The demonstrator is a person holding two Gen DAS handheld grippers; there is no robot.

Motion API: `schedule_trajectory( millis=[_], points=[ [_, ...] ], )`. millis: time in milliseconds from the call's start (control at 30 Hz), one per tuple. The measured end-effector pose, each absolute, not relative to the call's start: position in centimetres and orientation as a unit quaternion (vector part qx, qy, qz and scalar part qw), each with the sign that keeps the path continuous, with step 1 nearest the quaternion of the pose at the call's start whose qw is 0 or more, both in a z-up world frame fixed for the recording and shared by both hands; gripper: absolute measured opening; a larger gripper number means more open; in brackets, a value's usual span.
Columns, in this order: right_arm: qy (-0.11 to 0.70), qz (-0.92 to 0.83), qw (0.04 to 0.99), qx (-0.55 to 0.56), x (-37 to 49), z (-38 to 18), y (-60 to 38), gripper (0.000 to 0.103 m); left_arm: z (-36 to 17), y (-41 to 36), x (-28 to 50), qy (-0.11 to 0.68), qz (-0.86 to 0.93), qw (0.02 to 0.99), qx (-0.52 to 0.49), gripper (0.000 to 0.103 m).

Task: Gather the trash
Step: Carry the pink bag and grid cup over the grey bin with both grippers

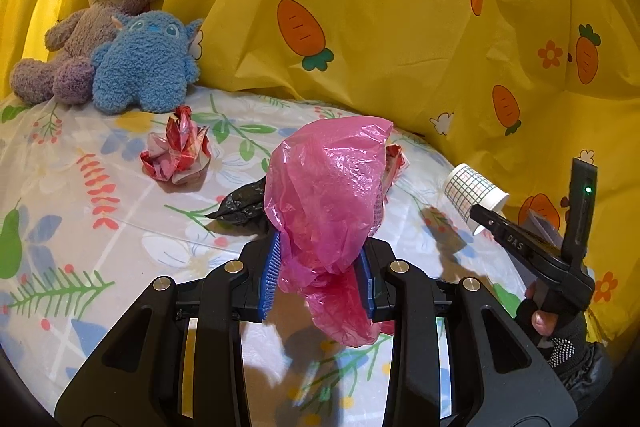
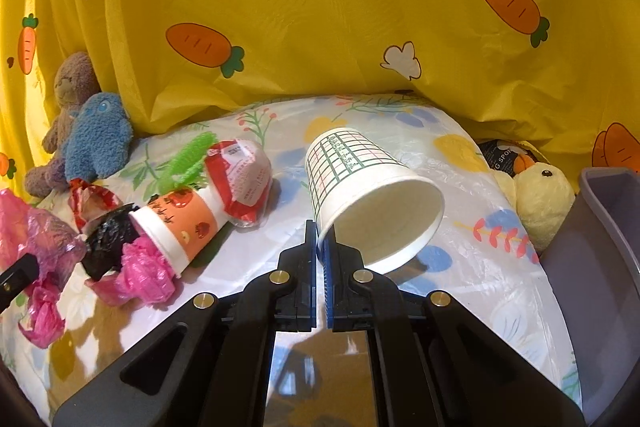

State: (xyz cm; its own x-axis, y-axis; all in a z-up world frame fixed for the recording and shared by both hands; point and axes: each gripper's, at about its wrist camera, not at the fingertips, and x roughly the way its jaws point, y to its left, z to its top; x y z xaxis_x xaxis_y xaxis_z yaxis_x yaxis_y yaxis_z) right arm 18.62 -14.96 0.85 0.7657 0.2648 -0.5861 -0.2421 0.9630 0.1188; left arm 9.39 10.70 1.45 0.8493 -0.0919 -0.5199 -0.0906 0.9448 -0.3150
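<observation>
My left gripper (image 1: 320,259) is shut on a crumpled pink plastic bag (image 1: 324,179), which bulges up above the blue pads and hangs down below them. A black bag (image 1: 240,205) lies on the table just behind it. My right gripper (image 2: 320,239) is shut on the rim of a white paper cup with a grid print (image 2: 360,187). The cup is tilted, with its mouth facing the camera, and sits a little off the table. The same cup (image 1: 474,193) shows at the right edge of the left wrist view, on the tip of the right gripper (image 1: 480,213).
On the floral table cover (image 2: 460,267) lie a red crumpled wrapper (image 1: 176,151), an orange-banded cup (image 2: 180,223), a red and white packet (image 2: 244,179) and a green fuzzy strip (image 2: 188,163). A grey bin (image 2: 600,267) stands right. Plush toys (image 1: 148,63) and a yellow duck (image 2: 540,195) sit by the yellow curtain.
</observation>
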Motion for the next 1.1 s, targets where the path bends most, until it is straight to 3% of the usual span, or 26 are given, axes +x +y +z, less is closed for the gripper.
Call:
schedule_trajectory(
  millis=[533,1100],
  points=[
    [0.276,0.157,0.948,0.002,6.7,2.8,-16.8,0.004,2.5,5.9,6.3,0.271,-0.036,0.954,-0.121,0.032],
    [0.257,0.131,0.957,-0.003,2.2,4.0,-19.2,0.004,2.7,1.1,5.7,0.272,-0.078,0.956,-0.079,0.032]
  ],
)
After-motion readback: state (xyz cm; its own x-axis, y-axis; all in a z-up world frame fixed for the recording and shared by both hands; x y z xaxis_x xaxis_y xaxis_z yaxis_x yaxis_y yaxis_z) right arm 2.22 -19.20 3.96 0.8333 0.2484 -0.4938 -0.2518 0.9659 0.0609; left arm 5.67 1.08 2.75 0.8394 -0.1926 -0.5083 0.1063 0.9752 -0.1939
